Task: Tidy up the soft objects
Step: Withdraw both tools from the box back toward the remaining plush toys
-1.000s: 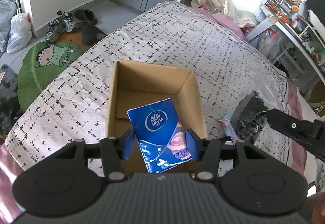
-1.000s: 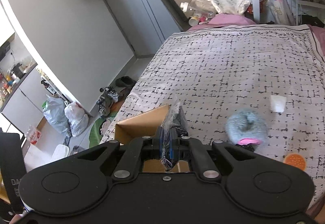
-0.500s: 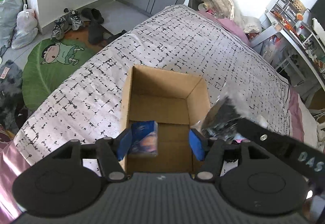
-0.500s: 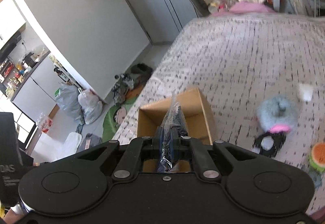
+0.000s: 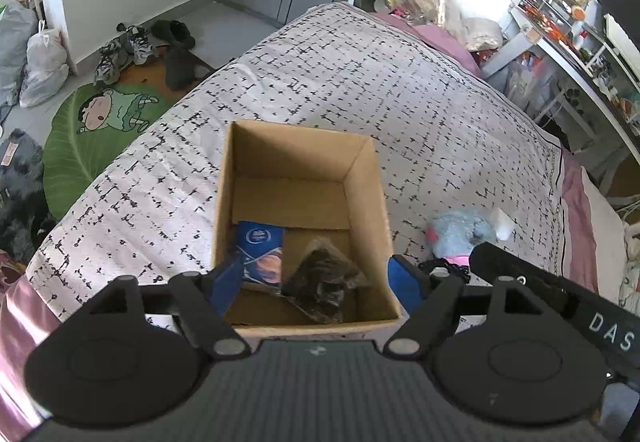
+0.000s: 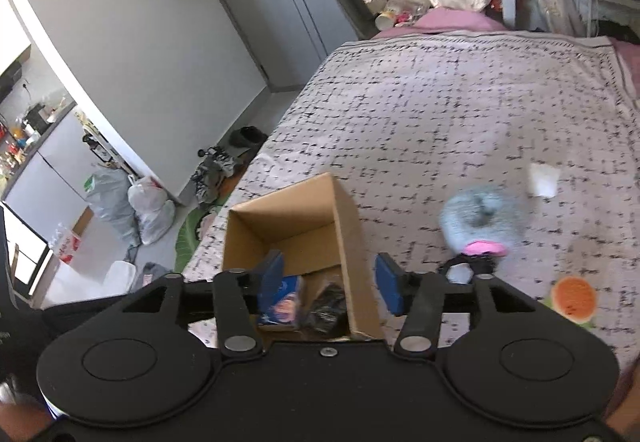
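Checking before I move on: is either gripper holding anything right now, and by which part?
Nothing is held. Both the left gripper and right gripper are opening empty; the tissue pack and dark bag lie in the box.

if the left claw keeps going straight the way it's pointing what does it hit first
Most likely the dark plastic-wrapped bundle inside the cardboard box, beside the blue tissue pack. The left claw, jaws opening, holds nothing; depth is uncertain.

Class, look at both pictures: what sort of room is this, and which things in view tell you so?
Most likely a bedroom in a home: a bed with a patterned cover fills the view, shoes lie by the door, and a cluttered desk stands alongside.
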Demonstrator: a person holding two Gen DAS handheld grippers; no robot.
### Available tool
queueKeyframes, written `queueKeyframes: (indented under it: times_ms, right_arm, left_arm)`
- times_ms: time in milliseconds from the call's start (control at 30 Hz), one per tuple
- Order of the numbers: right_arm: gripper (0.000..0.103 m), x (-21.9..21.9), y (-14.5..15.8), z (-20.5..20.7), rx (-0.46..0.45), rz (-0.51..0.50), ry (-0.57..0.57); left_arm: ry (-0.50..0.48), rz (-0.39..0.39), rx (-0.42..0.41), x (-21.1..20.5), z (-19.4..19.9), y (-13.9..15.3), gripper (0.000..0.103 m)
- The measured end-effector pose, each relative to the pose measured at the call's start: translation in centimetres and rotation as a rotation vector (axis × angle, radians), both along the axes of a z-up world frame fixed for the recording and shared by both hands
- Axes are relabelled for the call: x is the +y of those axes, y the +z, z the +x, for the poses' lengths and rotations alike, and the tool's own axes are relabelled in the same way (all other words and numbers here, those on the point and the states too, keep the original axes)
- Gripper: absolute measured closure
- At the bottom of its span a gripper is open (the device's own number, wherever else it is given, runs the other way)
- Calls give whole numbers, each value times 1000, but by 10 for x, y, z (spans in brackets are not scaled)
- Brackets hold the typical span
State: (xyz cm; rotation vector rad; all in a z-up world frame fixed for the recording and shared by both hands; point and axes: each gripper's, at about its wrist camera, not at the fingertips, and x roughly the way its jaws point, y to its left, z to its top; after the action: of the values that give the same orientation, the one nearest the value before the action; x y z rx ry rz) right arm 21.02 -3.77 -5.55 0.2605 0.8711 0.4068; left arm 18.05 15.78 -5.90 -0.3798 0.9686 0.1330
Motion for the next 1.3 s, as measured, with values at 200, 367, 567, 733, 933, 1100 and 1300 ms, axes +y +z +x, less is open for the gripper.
queueKeyframes:
  times_ms: [200,367,567,733,933,1100,1300]
  right_arm:
    - [27,-21,1,-6,-1,-16,-8]
    - [10,-41,2,-12,-21,-32,-18]
    - [6,-70,-4,-12,18,0,-33]
    - [4,-94,-10,-13,30,3,-53]
    - [0,-122,-14,-11,39,26,-68]
    - [0,-142,-21,-7,59,23,-76]
    - [0,-167,-30,-2,83,27,-96]
  left_arm:
    - [-7,28,5,-20,-2,5,15]
    - [11,34,1,-34,-6,7,12]
    - [-1,66,-24,-57,-13,9,2]
    - [-1,74,-25,-75,-15,9,1]
    - [-10,91,-28,-100,-16,8,0]
    - [-28,87,-28,-120,-15,5,0]
    - [-64,110,-24,-150,-12,3,1]
